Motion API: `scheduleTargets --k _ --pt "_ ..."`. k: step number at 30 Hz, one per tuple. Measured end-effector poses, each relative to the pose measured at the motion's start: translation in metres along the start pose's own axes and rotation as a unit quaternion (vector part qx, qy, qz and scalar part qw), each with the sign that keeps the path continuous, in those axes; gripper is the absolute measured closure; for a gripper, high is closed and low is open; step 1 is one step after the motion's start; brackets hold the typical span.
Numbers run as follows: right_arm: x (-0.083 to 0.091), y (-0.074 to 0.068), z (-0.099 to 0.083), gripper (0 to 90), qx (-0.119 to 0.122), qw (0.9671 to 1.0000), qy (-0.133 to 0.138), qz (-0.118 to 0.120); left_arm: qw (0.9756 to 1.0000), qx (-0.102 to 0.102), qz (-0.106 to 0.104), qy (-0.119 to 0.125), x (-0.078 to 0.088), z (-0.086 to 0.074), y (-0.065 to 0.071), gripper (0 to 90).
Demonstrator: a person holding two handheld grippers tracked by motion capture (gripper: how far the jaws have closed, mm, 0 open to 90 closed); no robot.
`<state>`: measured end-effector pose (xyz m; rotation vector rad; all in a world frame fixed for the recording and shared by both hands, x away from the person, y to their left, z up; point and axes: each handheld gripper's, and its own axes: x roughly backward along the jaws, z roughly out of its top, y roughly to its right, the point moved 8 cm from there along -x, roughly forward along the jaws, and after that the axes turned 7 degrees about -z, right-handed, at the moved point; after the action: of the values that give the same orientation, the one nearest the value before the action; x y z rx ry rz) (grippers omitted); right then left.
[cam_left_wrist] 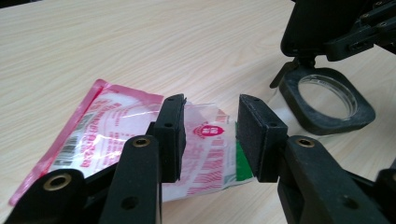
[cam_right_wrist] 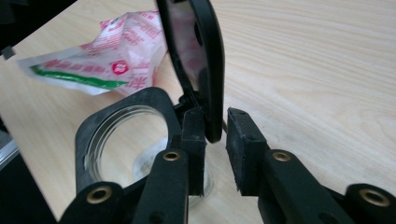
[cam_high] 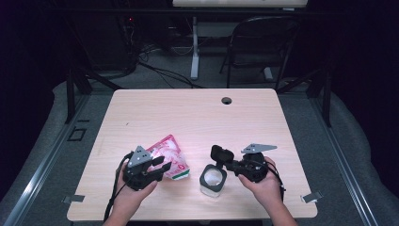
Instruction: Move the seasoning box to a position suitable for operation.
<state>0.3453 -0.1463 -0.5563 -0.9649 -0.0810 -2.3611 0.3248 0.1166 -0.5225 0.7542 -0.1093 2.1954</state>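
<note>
Clear glass jar (cam_high: 212, 181), black-rimmed, is sitting near the table's (cam_high: 197, 113) front edge; our right gripper (cam_right_wrist: 215, 140) is straddling its raised lid (cam_right_wrist: 205, 65), pads not clamping. Our left gripper (cam_left_wrist: 210, 137) is hovering unclosed over the pink packet (cam_left_wrist: 116, 135) beside it.

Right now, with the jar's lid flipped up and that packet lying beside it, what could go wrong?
1. The hinged lid stands between the right gripper pads but looks loosely held; it could slip and drop shut.
2. The left gripper straddles the packet near its crumpled end; closing there might pinch only thin film.
3. The glass jar stands close to the table's near edge; a nudge could tip it.
</note>
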Motion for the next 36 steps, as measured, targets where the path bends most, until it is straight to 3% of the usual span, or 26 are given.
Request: scheduleTargets --k 8,12,17,19,24,25,26,31,33,36 --pt "-0.002 0.006 0.001 75.7 -0.007 1.0000 -0.002 -0.005 0.9998 0.003 0.018 0.009 0.010 -0.001 -0.016 59.8" --pt "0.001 0.007 0.002 73.3 -0.015 0.9998 0.010 -0.002 0.9997 0.003 0.023 0.000 0.012 -0.003 -0.027 55.5" --pt "0.004 0.008 0.002 70.4 -0.016 0.9998 0.015 -0.002 0.9998 -0.010 0.014 -0.008 0.012 -0.005 -0.030 52.0" --pt "0.004 0.007 0.002 69.1 -0.019 0.9996 0.021 0.000 0.9997 -0.018 0.001 -0.015 0.011 -0.007 -0.028 52.0" --pt "0.006 0.009 0.000 67.1 -0.016 0.9997 0.020 -0.001 0.9984 -0.042 0.011 -0.036 0.007 -0.025 -0.035 50.8" --pt "0.006 0.008 -0.001 66.8 -0.020 0.9996 0.018 0.001 0.9970 -0.058 0.024 -0.047 0.008 -0.038 -0.042 50.3" --pt "0.006 0.008 -0.001 66.8 -0.020 0.9996 0.018 0.001 0.9970 -0.058 0.024 -0.047 0.008 -0.038 -0.042 50.0" --pt "0.004 0.008 -0.002 66.0 -0.019 0.9996 0.018 0.000 0.9920 -0.085 0.040 -0.084 0.008 -0.075 -0.055 48.2" --pt "0.003 0.008 -0.002 65.8 -0.020 0.9996 0.019 0.001 0.9907 -0.093 0.040 -0.091 0.005 -0.082 -0.057 48.2" --pt "0.003 0.008 -0.001 65.7 -0.020 0.9996 0.020 0.000 0.9905 -0.100 0.035 -0.087 -0.002 -0.083 -0.056 48.2"
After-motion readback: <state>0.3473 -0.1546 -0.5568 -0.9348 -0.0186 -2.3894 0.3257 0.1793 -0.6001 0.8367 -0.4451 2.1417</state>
